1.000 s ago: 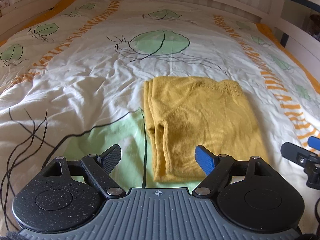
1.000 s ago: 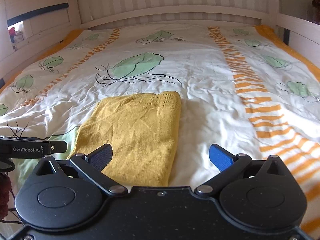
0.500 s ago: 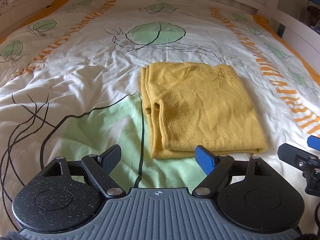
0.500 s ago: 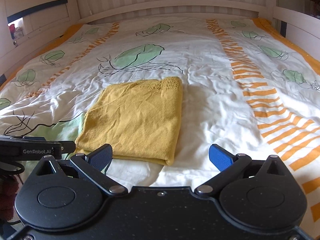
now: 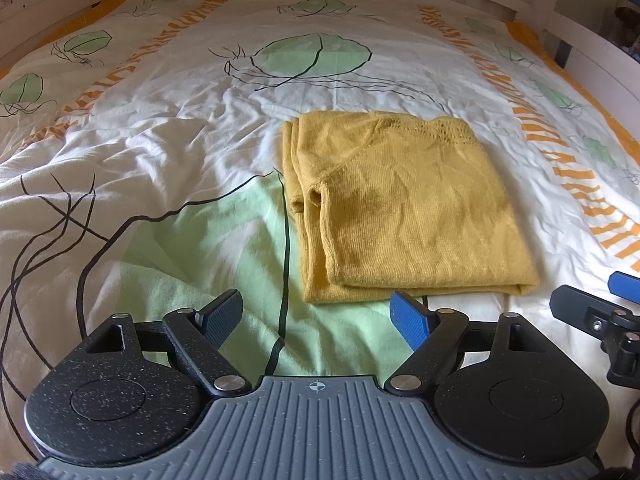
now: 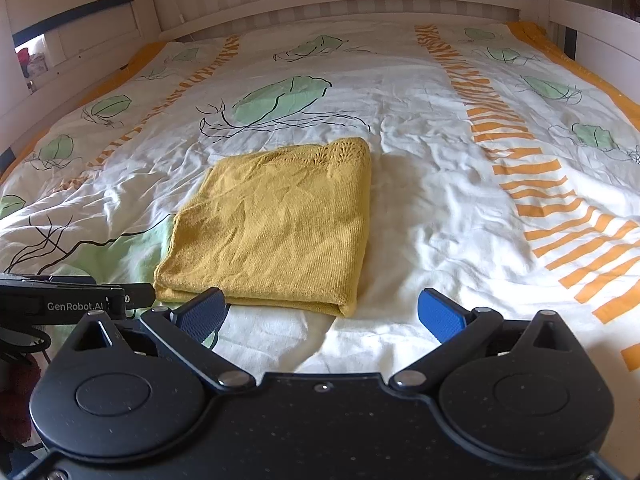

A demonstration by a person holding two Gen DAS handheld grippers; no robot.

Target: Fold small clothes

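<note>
A mustard-yellow knit garment (image 5: 404, 212) lies folded into a flat rectangle on the bed cover, its lace-patterned edge at the far side. It shows again in the right wrist view (image 6: 276, 224). My left gripper (image 5: 318, 316) hovers just short of the garment's near edge, open, with only bed cover between its fingers. My right gripper (image 6: 322, 314) is also open and empty, near the garment's near right corner. The right gripper's tip pokes into the left wrist view at the right edge (image 5: 596, 308), and the left gripper's side appears at the left of the right wrist view (image 6: 76, 302).
The bed cover (image 5: 168, 160) is white with green leaf prints, black lines and orange striped bands (image 6: 520, 160). A white slatted bed frame (image 6: 360, 4) surrounds the mattress at the back and sides. Wrinkled cover lies open to the left and right of the garment.
Both views have drawn back from the garment: its near edge, earlier between the fingers, now lies clear beyond the fingertips. The garment itself has not moved and both grippers stay open.
</note>
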